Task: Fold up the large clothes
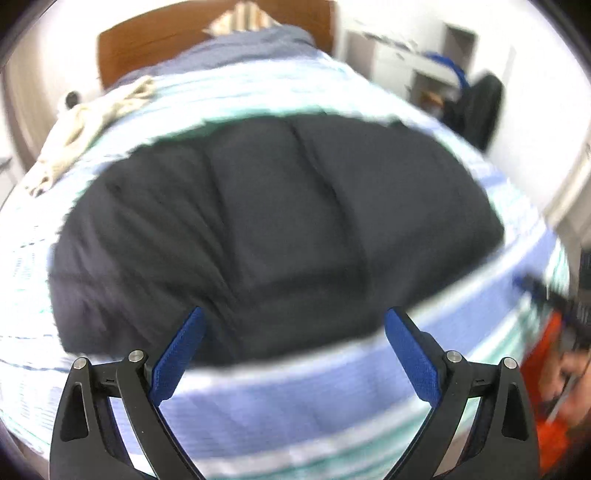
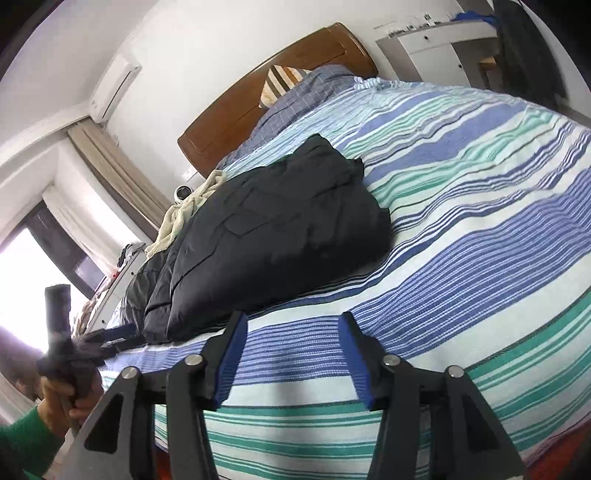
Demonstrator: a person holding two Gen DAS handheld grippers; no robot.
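black padded jacket (image 2: 273, 229) on a blue, green and white striped bedspread (image 2: 461, 229); cream garment (image 2: 184, 210); brown headboard (image 2: 266, 96).

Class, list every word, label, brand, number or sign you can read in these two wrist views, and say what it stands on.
None can be read.
Air conditioner: any marking on its casing is too small to tell.
Black jacket, striped bedspread, striped pillow: no print visible.
Items on the white cabinet: too small and blurred to read.
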